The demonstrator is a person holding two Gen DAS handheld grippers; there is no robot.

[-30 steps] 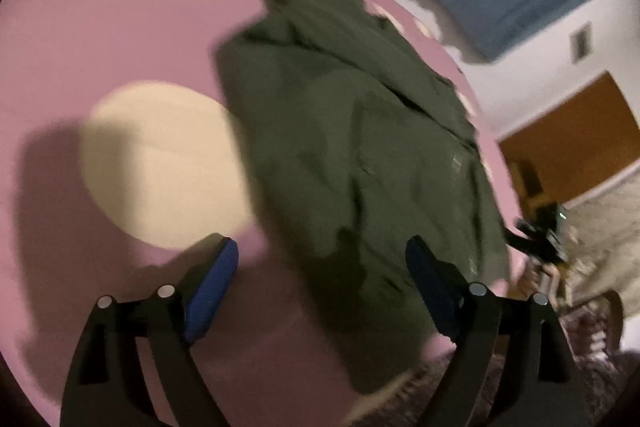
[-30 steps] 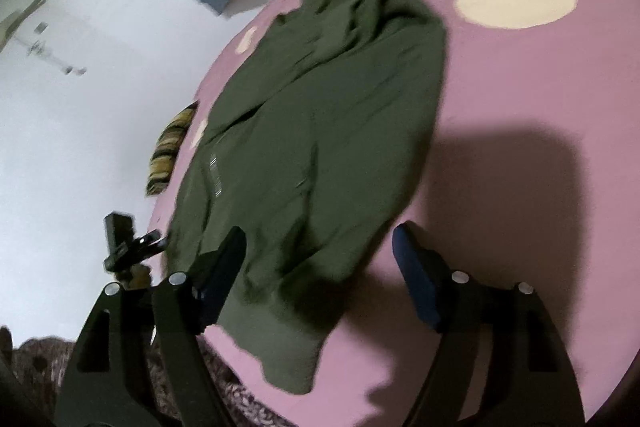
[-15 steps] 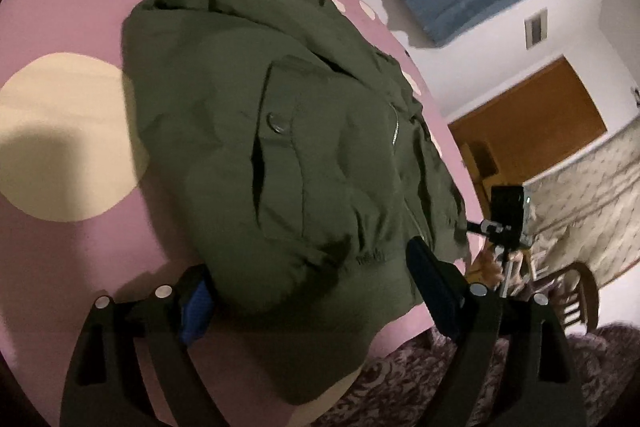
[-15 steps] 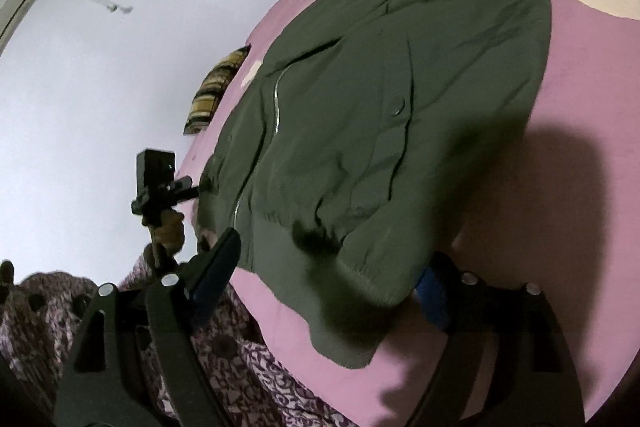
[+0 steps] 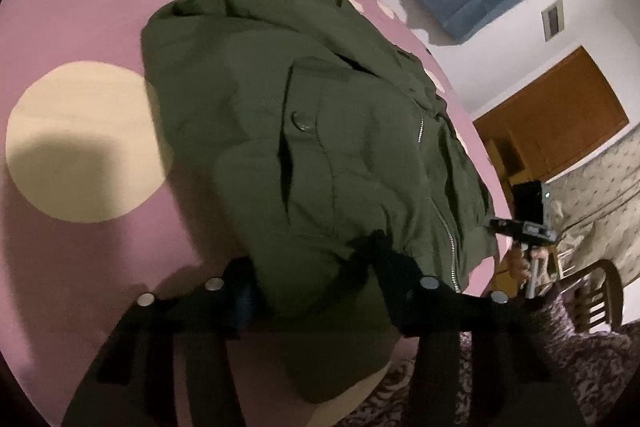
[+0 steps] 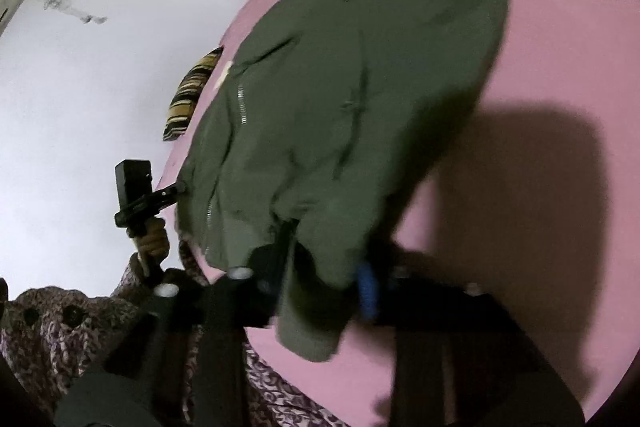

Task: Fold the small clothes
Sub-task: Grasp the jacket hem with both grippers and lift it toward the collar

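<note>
A small olive-green jacket [image 5: 320,147] lies front-up on a pink bedspread [image 5: 80,259] with cream dots, its zip running toward the near hem, its collar at the far end. At left, the left gripper [image 5: 312,283] has its jaws closed in on the near hem at the jacket's left corner, cloth bunched between them. In the right wrist view, the right gripper [image 6: 320,267] pinches the hem near the opposite corner, jaws drawn close with a fold of the ribbed band hanging below them. Farther right, bare bedspread lies in shadow. A striped cushion [image 6: 188,99] sits at the far left edge of the bed in that view, and a patterned rug [image 5: 520,379] shows beyond the near edge. The step in hand appears to be the first fold: both hem corners are gripped. The next move likely calls for raising the hem evenly and carrying it toward the collar, keeping both sides level so the zip line stays straight.
</note>
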